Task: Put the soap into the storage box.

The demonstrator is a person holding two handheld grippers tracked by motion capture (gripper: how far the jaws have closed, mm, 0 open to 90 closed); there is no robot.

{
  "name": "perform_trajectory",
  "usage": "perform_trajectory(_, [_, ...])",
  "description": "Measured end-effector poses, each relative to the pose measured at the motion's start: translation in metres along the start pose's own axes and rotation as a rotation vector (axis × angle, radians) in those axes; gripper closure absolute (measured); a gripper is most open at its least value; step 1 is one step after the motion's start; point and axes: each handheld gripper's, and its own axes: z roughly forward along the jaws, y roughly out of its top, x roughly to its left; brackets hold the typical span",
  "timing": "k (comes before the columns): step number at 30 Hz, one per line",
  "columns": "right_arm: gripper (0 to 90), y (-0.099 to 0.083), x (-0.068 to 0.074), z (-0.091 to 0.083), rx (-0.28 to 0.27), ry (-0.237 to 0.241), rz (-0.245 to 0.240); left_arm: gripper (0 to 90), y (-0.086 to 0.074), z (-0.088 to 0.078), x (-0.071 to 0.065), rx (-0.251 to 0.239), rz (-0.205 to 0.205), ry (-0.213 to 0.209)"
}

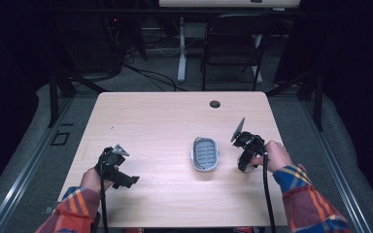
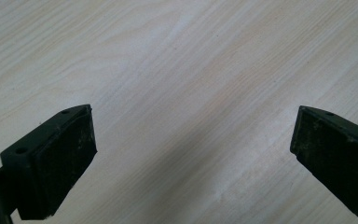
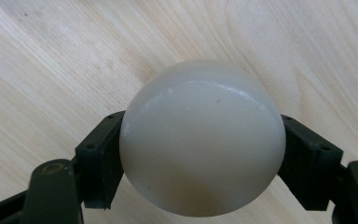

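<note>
Two grippers: working over one table, wood top, mostly bare.
Table room: wide bare stretch lying between the left gripper and the tray; far half bare up to a small round hole.
Tray: grey oval, sitting right of centre, just beside the right gripper, apart from it.
Right gripper: jaws clamping a white ball, pads pressing both sides, near the right edge.
Left gripper: jaws standing wide apart, holding nothing, pointing at bare wood near the front left.
</note>
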Motion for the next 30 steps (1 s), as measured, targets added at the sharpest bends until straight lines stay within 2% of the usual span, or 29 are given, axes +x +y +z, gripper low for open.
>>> perform_trajectory(7, [24.4, 0.007, 0.006, -0.007, -0.039, -0.001, -0.022, 0.2, 0.001, 0.001, 0.0, 0.0, -0.001, -0.007])
perform_trajectory(11, [24.4, 0.013, 0.008, -0.012, -0.027, -0.011, -0.037, 0.2, 0.002, 0.001, 0.0, 0.001, 0.003, -0.005])
perform_trajectory(15, [24.4, 0.018, 0.012, -0.017, -0.045, -0.008, -0.043, 0.2, 0.002, 0.001, -0.001, 0.0, 0.005, -0.006])
perform_trajectory(30, [24.4, 0.034, 0.014, -0.039, -0.045, -0.029, -0.077, 0.2, 0.003, 0.002, -0.001, 0.003, 0.005, -0.003])
